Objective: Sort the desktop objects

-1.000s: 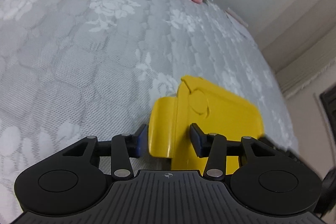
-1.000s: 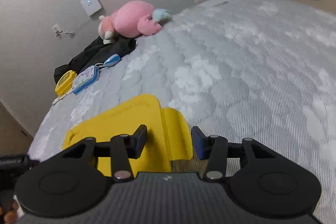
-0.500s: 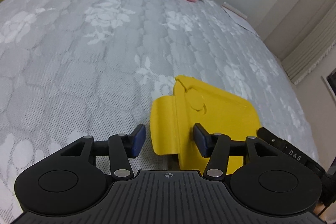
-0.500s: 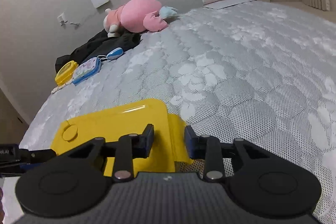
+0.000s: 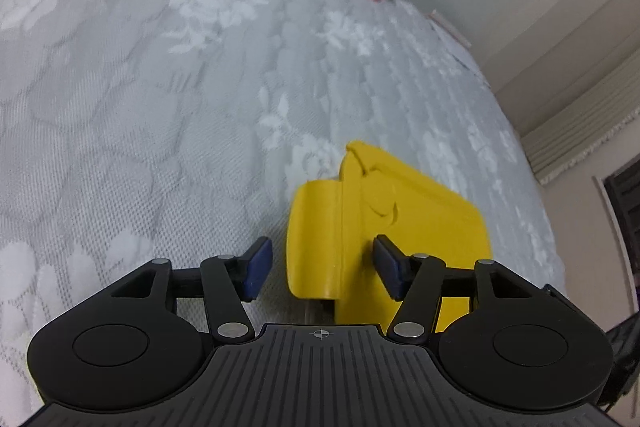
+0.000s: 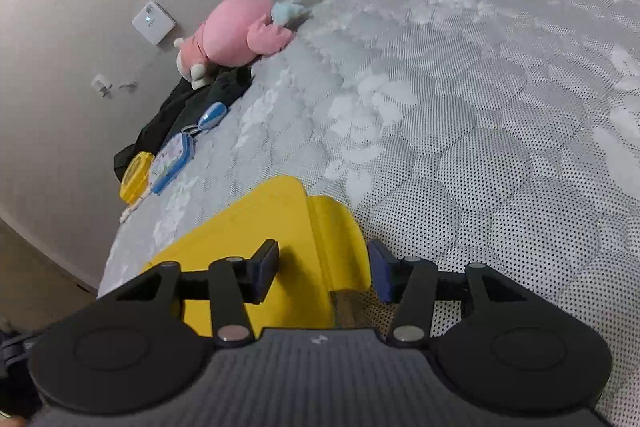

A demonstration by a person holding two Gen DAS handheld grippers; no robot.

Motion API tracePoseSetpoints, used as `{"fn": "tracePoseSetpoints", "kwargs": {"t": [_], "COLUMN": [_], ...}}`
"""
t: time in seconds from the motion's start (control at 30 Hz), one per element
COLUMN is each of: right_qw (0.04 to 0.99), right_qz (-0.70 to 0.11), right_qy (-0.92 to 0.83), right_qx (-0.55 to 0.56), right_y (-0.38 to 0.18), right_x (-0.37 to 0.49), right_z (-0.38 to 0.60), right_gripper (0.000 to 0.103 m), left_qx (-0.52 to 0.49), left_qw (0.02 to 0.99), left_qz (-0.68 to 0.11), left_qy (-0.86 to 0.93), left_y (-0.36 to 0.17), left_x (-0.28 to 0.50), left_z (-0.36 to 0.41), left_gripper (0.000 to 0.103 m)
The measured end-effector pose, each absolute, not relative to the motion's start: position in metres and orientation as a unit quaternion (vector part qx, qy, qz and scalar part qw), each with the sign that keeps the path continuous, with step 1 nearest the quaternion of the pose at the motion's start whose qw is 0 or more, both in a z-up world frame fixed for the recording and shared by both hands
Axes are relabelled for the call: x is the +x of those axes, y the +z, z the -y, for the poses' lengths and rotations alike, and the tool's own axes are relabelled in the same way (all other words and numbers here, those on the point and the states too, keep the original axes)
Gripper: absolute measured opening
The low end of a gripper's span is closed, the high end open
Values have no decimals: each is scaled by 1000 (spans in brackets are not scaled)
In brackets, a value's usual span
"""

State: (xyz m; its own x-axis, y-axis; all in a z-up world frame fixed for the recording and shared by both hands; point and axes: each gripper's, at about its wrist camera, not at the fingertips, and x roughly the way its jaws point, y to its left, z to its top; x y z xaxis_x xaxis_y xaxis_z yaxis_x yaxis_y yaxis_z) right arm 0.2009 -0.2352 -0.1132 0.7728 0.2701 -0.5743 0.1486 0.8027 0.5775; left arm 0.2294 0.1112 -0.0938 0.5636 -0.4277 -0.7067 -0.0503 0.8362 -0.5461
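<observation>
Left wrist view: left hand-held gripper [image 5: 316,269] low over the bed [image 5: 140,107], tilted forward, jaws spread wide. They straddle the hinged flap end of the yellow box [image 5: 384,219]; neither blue pad [image 5: 256,267] visibly touches it. Box lies flat on the mattress, long axis running away to the right. Frame blurred, no readable writing.

Right wrist view: right hand-held gripper [image 6: 322,269] low at the near end of the same yellow box [image 6: 256,227], jaws apart around its flap, contact unclear. Far off by the wall: pink plush [image 6: 236,31], blue case [image 6: 172,159], yellow tin [image 6: 136,177].
</observation>
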Motion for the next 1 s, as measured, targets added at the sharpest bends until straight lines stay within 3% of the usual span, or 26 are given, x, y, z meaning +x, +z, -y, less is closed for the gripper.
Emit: {"fn": "tracePoseSetpoints", "kwargs": {"t": [0.2, 0.5, 0.6, 0.8, 0.83, 0.87, 1.0], "right_qw": [900, 897, 894, 871, 874, 877, 904], "right_qz": [-341, -339, -333, -349, -348, -348, -316], "right_qy": [29, 20, 19, 39, 38, 36, 32], "right_qx": [271, 283, 298, 344, 337, 329, 287], "right_y": [-105, -113, -114, -123, -122, -120, -105], "right_x": [196, 198, 198, 200, 200, 200, 200], "right_z": [228, 233, 236, 240, 239, 238, 234], "right_gripper": [50, 49, 58, 59, 58, 51, 48], "left_qx": [-242, -258, -253, -246, -244, -242, -237], "left_qw": [841, 845, 856, 865, 863, 861, 857], "left_qz": [-466, -446, -431, -422, -427, -432, -438], "left_qy": [-129, -140, -132, -120, -119, -118, -129], "left_y": [-95, -88, -85, -84, -86, -88, -89], "left_x": [228, 225, 225, 227, 228, 229, 227], "left_z": [-97, -103, -104, -105, -104, -104, -99], "left_gripper": [66, 61, 62, 60, 57, 57, 55]}}
